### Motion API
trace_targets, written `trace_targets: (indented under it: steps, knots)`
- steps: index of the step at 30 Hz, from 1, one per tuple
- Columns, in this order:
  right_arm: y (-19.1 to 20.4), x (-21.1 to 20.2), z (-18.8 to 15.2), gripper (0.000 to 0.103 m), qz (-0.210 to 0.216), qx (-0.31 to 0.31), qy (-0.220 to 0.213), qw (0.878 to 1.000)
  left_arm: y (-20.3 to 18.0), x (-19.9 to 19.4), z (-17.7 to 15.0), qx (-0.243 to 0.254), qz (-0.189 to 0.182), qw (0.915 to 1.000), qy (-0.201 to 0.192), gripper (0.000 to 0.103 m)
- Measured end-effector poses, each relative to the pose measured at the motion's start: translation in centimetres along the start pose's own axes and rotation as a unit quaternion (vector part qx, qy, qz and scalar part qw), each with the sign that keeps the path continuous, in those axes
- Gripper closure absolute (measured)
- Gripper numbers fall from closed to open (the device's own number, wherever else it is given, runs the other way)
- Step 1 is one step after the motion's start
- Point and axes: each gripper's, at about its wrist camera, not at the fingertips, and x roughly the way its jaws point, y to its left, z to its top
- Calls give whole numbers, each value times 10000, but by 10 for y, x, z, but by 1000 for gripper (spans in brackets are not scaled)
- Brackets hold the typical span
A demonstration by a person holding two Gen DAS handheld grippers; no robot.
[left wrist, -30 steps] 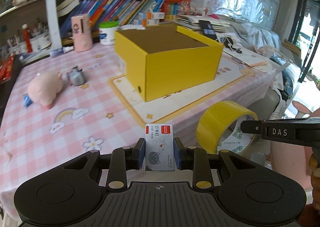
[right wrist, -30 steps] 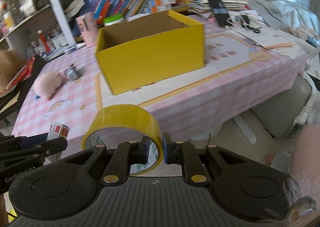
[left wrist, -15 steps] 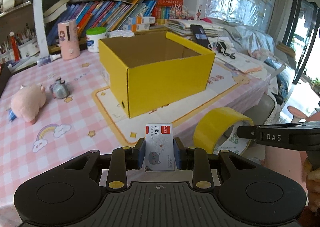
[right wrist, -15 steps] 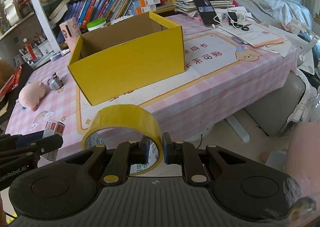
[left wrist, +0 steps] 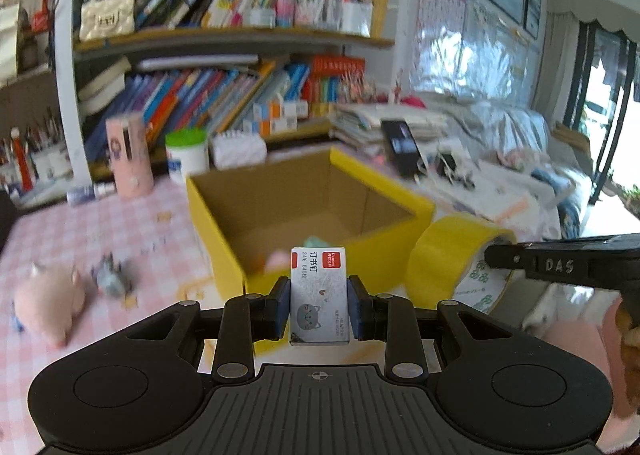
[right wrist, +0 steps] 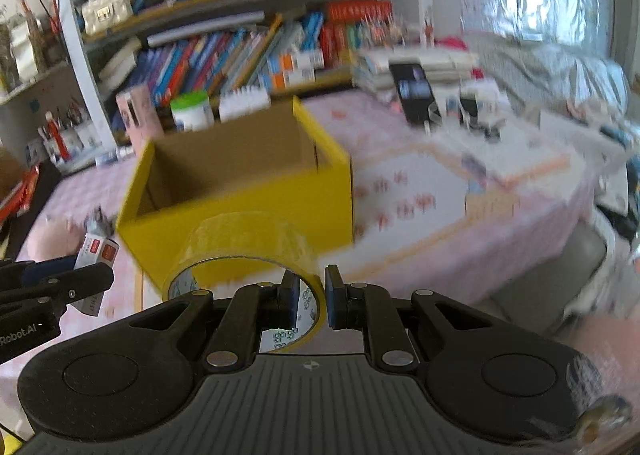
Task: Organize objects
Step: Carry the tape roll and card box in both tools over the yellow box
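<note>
The small staple box (left wrist: 319,295) stands upright between the two blue pads of the left tool (left wrist: 319,309), clamped at its sides, its red label at the top and a cat drawing on its face. It is held in the air just before the near wall of the open yellow cardboard box (left wrist: 308,211); in the left wrist view a pink thing and a pale green thing show blurred on that box's floor. To its right the roll of yellow tape (right wrist: 244,251) is pinched by the right tool (right wrist: 311,297), one pad inside the ring and one outside, gripping the band on its right side. The roll hangs just in front of the yellow box's near corner. The box sits on a pink checked surface (left wrist: 120,223), with a pink plush pig (left wrist: 50,299) and a small grey toy (left wrist: 112,275) lying to its left.
</note>
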Motion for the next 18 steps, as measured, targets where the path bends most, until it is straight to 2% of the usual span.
trace_targets:
  steps: [7,11,18]
  knots:
    - [-17,21,64,90,167,-252,-559,9980,-5,32,33,53,304,9994,-186,75]
    - [-24,43,94,90,316,-370,-698,9964,-7,53,40,-11,497,9988,-24,75]
    - [-15,95,127,90,767,-806,-600,9920,-9,93,48,-44,770,9964,355,75]
